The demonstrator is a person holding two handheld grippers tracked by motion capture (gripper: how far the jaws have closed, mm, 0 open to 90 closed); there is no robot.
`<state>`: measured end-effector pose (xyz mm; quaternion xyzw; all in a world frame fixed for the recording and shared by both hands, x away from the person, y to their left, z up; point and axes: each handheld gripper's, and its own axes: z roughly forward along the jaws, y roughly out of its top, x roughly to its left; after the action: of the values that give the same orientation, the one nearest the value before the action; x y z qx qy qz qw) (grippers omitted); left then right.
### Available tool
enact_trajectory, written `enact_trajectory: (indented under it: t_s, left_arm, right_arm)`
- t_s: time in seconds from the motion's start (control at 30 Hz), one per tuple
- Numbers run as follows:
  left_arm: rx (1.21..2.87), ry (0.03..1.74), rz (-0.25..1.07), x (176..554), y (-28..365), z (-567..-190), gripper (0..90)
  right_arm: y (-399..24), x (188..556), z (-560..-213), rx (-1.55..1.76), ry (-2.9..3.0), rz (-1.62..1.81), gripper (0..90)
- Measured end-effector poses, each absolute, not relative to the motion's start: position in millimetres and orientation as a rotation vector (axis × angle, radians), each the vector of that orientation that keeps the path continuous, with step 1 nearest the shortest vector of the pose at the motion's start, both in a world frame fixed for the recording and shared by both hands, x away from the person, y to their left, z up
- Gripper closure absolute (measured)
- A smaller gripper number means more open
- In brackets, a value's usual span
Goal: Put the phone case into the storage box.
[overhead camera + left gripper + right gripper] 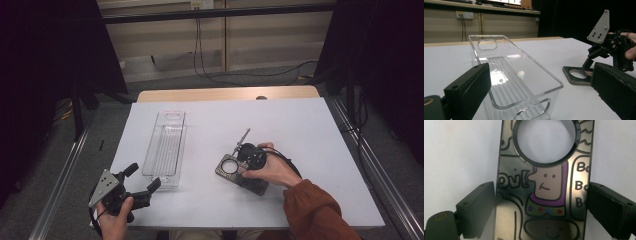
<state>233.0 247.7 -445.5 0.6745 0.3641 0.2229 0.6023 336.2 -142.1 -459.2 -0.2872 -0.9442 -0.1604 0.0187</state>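
A flat metal plate [509, 157] with cartoon figures and a round hole lies on the white table top, right of centre [227, 170]. My right gripper [541, 207] points down at it, one pad against each long edge, and a hand in an orange sleeve [312, 205] holds it. In the high view the right gripper [248, 162] sits under that hand. A clear plastic tray [165, 145] stands empty left of centre. My left gripper [142, 176] rests at the front left, jaws wide apart with nothing between them, aimed at the tray's near end [529, 100].
The white sheet [300, 120] covers a wooden table whose far edge [225, 93] shows beyond it. Metal rails [65, 170] run along both sides, and cables [260, 75] lie on the floor behind. In the left gripper view the right gripper [609, 47] stands over the plate [569, 75].
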Motion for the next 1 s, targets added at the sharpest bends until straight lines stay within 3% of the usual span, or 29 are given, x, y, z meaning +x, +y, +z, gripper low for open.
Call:
enact_trajectory:
  t_s: [1.0]
  left_arm:
    - [1.557, 0.846, 0.519, 233.2, 248.5, -445.6, 3.1]
  right_arm:
    - [-136.2, 330.9, -459.2, -0.9, -3.005, -0.429, 12.1]
